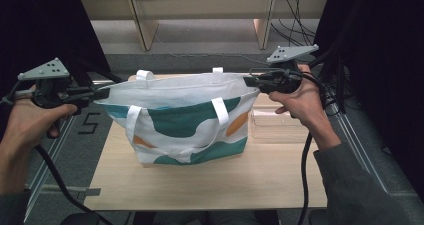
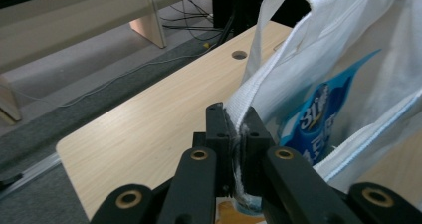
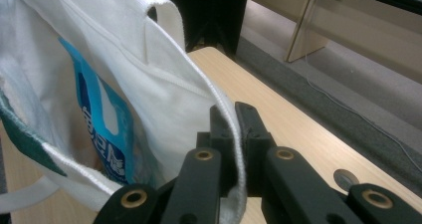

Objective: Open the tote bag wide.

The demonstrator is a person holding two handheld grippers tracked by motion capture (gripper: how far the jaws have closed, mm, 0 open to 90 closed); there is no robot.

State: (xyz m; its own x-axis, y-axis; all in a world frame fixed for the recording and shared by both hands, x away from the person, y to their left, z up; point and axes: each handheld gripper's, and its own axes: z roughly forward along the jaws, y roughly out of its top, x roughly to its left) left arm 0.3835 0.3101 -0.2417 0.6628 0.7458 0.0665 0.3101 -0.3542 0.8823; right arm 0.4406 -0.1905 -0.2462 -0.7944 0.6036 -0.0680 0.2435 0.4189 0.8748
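1. Two forearms in grey sleeves are entering from the bottom of the high view, one hand on each gripper.
2. Left hand [image 1: 27,122] is holding the left gripper [image 1: 97,96] at the left end of one tote bag [image 1: 185,117]; its jaws are clenched on the bag's white top hem, which the left gripper view shows pinched between the two black pads.
3. Right hand [image 1: 300,102] is holding the right gripper [image 1: 248,81] at the bag's right end; its jaws are likewise grasping the hem, the stitched edge running between the pads in the right gripper view.
4. One bag is being inspected: white cloth with teal and orange patches, its mouth stretched wide between the two grippers and its base sitting on the light wooden table [image 1: 200,185].
5. Four white strap ends are showing on the bag: two on the near side, two at the far rim.
6. One blue-and-white packet [image 2: 311,127] is lying inside the bag, visible through the open mouth in both gripper views.
7. One clear plastic box [image 1: 275,125] is standing on the table just beside the bag's right end.
8. Two grey three-cornered plates are sitting atop the grippers, one each.
9. Two round holes are showing in the tabletop, one in each gripper view.
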